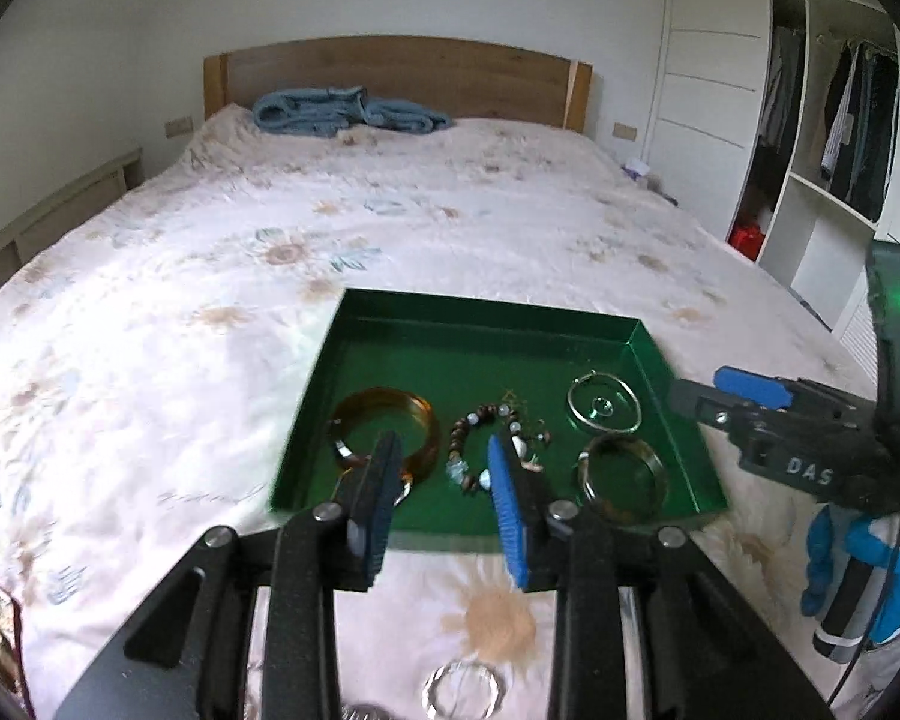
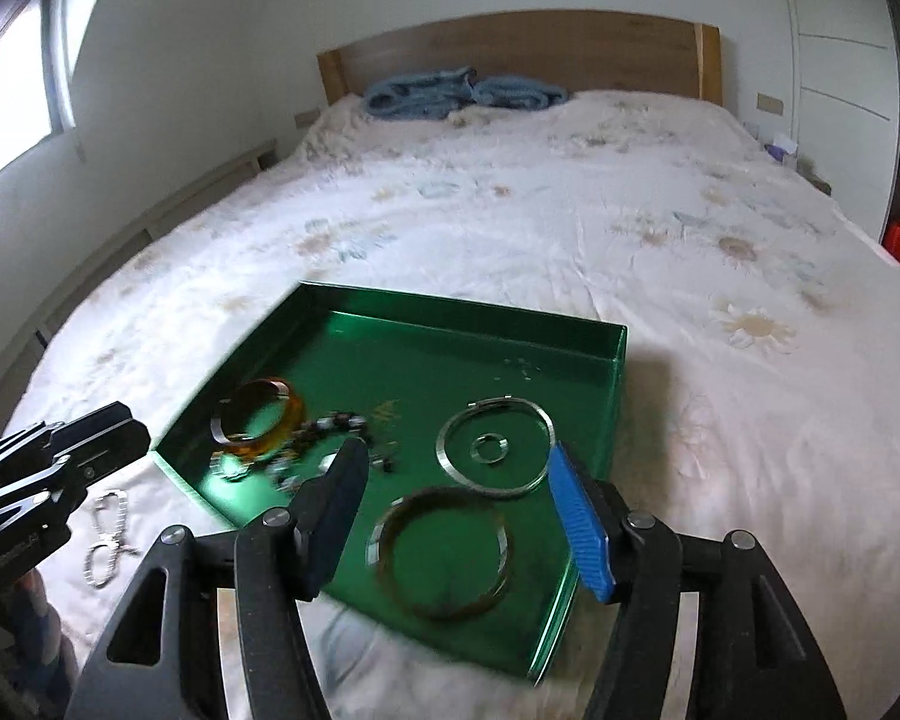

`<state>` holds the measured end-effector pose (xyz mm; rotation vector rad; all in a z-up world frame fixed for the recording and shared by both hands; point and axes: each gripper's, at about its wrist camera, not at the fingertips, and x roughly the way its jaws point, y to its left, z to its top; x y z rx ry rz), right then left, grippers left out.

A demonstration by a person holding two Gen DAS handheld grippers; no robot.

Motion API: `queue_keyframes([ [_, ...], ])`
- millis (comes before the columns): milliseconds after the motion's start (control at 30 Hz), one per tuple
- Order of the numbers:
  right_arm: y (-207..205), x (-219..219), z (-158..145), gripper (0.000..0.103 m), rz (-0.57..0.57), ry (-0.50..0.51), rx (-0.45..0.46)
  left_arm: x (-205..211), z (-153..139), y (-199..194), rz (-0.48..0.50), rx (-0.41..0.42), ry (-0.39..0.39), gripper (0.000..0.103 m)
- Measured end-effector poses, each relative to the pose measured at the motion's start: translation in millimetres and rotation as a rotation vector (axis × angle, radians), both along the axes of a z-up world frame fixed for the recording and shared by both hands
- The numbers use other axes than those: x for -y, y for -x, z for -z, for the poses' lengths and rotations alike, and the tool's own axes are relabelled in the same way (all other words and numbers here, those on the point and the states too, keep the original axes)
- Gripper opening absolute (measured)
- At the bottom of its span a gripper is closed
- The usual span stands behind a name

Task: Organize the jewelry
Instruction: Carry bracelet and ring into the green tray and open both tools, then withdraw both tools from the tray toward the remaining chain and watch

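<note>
Left wrist view: left gripper (image 1: 444, 474) was seen partly parted, nothing gripped between its pads, poised above the near edge of the green tray (image 1: 486, 315). Just beyond its left finger an amber bangle (image 1: 390, 426) was laid in the tray; ahead between the fingers, a beaded bracelet (image 1: 492, 438); to the right, a thin silver hoop (image 1: 603, 405) and a dark bangle (image 1: 624, 477). Below the gripper, on the floral bedspread (image 1: 210, 252), a clear faceted ring (image 1: 463, 687) was left outside the tray.

Right wrist view: right gripper (image 2: 456, 510) was spread wide, empty, held over the dark bangle. Far left, a silver chain (image 2: 107, 531) was lying on the bedspread.
</note>
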<state>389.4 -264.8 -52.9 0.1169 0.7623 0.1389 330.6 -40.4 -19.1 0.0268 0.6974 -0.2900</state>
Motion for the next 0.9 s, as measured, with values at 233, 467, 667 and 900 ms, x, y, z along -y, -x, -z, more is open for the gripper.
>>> queue_keyframes([
  [233,56.9,-11.1,-27.3,0.063,-0.004,-0.017,0.052,-23.3,-16.8,47.6,-0.016,0.061,0.009,0.029],
  [467,115.4,-11.0,-43.8,0.066,0.031,-0.032,0.086,-38.6,-28.8,91.3,-0.014,0.112,0.013,0.029],
  [667,159.5,-9.4,-53.8,0.066,0.060,-0.012,0.104,-49.5,-32.7,120.0,-0.018,0.122,0.015,0.029],
  [900,195.8,-9.6,-58.5,0.067,0.079,0.011,0.121,-67.6,-35.4,147.1,-0.037,0.126,-0.029,0.029],
])
